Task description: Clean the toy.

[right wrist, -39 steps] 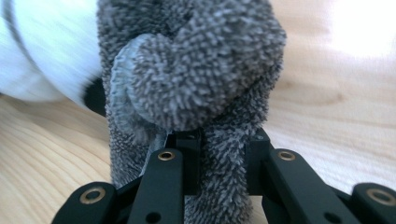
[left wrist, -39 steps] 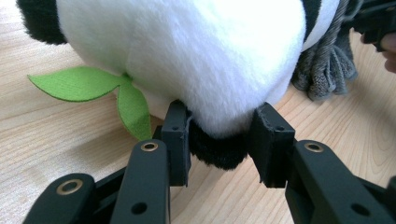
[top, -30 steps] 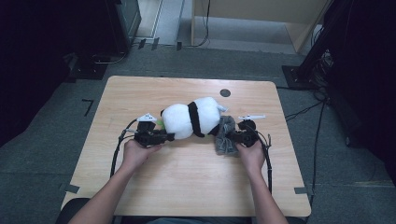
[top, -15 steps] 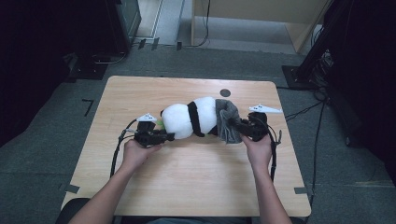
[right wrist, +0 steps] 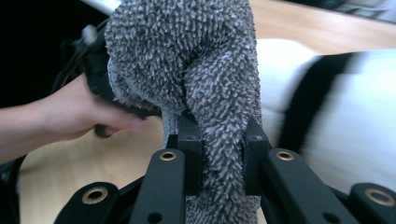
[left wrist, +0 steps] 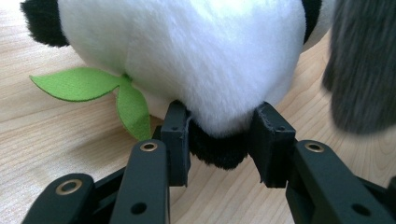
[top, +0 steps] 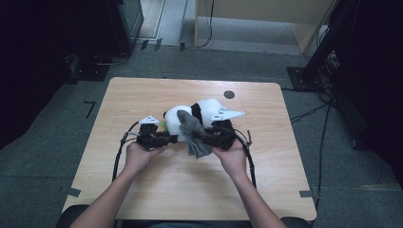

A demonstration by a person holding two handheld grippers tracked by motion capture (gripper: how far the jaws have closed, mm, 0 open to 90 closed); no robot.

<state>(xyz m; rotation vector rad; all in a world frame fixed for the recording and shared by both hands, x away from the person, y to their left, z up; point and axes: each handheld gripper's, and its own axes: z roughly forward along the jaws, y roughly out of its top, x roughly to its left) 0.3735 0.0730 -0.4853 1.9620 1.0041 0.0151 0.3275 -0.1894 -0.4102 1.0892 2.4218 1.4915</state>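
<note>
Plush panda [top: 202, 114] lying on its side near the middle of the wooden worktop [top: 266, 180], with the left hand-held gripper [top: 167, 139] at its left end, jaws clamped on a black plush part at the base of the white body [left wrist: 187, 60], just beside a green felt leaf [left wrist: 93, 88]. The right hand-held gripper [top: 205, 137], low at the panda's near side, is clamped on a fold of grey shaggy cloth [right wrist: 196, 70], which rises from between its jaws and is draped against the panda's white-and-black flank [right wrist: 327, 107]. The cloth [top: 192, 133] thus lies between the two hand-held grippers, touching the toy.
</note>
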